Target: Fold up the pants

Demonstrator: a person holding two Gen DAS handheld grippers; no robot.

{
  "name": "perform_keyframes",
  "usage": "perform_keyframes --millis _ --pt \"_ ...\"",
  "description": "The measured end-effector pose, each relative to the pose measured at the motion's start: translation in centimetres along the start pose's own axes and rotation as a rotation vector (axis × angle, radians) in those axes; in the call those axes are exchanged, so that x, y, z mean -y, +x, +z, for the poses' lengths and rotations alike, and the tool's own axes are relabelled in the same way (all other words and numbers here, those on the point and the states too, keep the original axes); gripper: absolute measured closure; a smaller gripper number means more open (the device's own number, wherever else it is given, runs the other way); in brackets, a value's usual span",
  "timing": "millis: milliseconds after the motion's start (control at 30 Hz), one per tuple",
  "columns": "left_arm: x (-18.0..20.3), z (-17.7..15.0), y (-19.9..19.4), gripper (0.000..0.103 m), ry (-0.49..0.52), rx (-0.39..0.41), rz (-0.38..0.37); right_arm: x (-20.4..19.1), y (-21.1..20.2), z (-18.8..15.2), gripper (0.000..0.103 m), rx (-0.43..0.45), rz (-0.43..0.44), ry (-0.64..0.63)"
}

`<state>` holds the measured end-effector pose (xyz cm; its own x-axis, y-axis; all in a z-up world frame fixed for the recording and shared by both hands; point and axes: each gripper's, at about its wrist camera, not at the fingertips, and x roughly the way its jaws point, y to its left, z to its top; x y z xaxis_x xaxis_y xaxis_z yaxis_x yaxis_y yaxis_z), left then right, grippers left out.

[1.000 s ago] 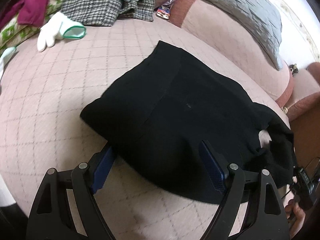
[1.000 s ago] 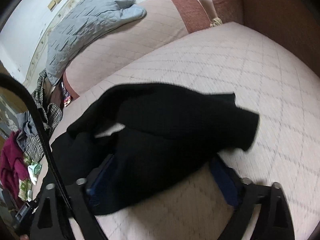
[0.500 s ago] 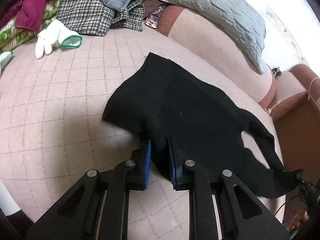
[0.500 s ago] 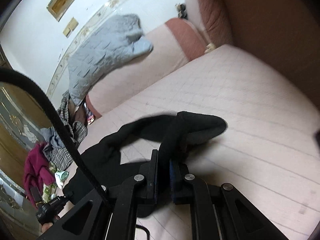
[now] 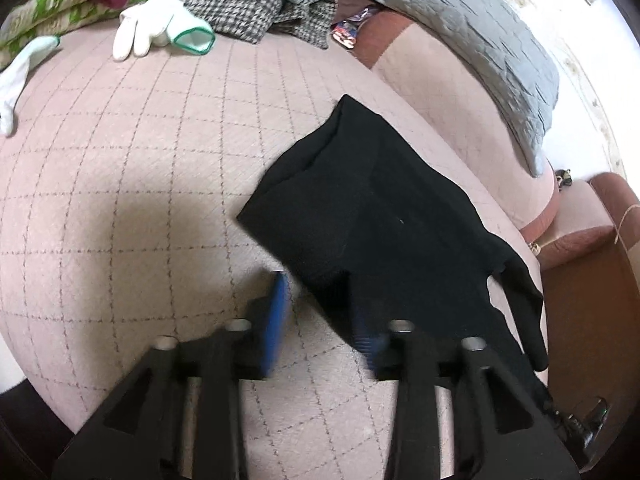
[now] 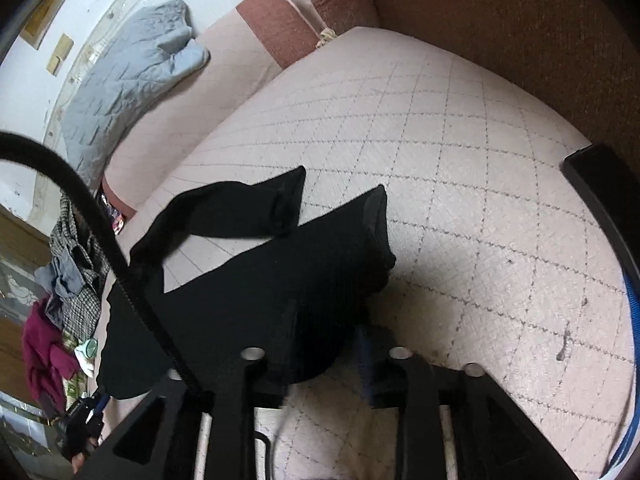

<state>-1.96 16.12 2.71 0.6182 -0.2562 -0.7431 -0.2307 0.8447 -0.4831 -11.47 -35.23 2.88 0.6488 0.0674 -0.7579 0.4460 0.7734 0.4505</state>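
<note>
Spreading across the pink diamond-quilted couch seat (image 5: 120,200), the black knit pants (image 5: 380,220) lie mostly flat and not yet folded; the task is judged to be at an early stage, with all folds left to make.

Left side: the left gripper (image 5: 320,312) stands with its blue-padded fingers (image 5: 276,312) parted. The near edge of the pants at the waist end lies between the fingers and over the right one, but the pads do not press on it; the gripper is judged released. The gripper points forward and down at the seat, low over it. Ahead and to its left, well apart from the pants, lie a white work glove with a green cuff (image 5: 160,28) and a pile of checked and denim clothes (image 5: 248,0).

Right side: the right gripper (image 6: 324,356) is also spread, its fingers straddling a bunched fold of the leg end without clamping it. It tilts down toward the seat. Ahead of it the two leg cuffs (image 6: 376,216) lie apart, one twisted over. A grey quilted blanket (image 6: 132,80) drapes the backrest far ahead on its left.
</note>
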Motion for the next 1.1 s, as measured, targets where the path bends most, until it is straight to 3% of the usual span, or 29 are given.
perform_keyframes --millis 33,67,233,400,433,467,500,567,733,867,967,1033,1100 --pt "0.0 0.0 0.1 0.047 -0.012 0.002 -0.009 -0.2 0.1 -0.3 0.051 -0.003 0.001 -0.003" --pt "0.0 0.0 0.2 0.047 -0.027 0.004 -0.019 -0.2 0.2 -0.4 0.048 -0.009 0.004 -0.004" --pt "0.9 0.4 1.1 0.047 -0.018 0.029 0.027 0.1 1.3 -0.7 0.048 -0.036 0.014 0.007" --pt "2.8 0.8 2.8 0.045 0.057 0.037 0.062 0.1 2.0 -0.1 0.048 -0.022 0.037 0.015" --pt "3.3 0.7 3.0 0.049 0.085 0.03 0.064 0.0 2.2 0.0 0.048 -0.021 0.052 0.017" --pt "3.8 0.6 3.1 0.061 0.114 0.024 0.072 0.0 2.6 0.2 0.058 -0.025 0.073 0.022" --pt "4.0 0.5 3.2 0.09 0.128 0.018 0.077 0.1 2.8 0.4 0.08 -0.03 0.099 0.031" --pt "4.1 0.6 2.7 0.09 0.135 0.021 0.054 -0.2 2.8 0.5 0.09 -0.029 0.111 0.016" --pt "3.0 0.8 -0.4 0.091 0.125 0.051 -0.03 -1.8 0.8 0.1 0.092 0.014 0.135 -0.057" --pt "1.9 0.3 -2.1 0.091 0.149 0.048 -0.02 -2.4 -0.1 -0.4 0.092 -0.021 0.177 -0.079" --pt "0.8 -0.2 -0.6 0.09 0.127 -0.034 0.014 -2.3 0.6 -0.9 0.091 -0.057 0.107 -0.12" --pt "-0.1 -0.5 -0.1 0.082 0.089 -0.061 0.027 -1.2 2.5 -1.2 0.087 -0.144 0.04 -0.066" --pt "-0.2 -0.5 -0.8 0.075 0.097 -0.046 0.034 -0.5 2.4 -1.4 0.084 -0.147 0.07 -0.022"
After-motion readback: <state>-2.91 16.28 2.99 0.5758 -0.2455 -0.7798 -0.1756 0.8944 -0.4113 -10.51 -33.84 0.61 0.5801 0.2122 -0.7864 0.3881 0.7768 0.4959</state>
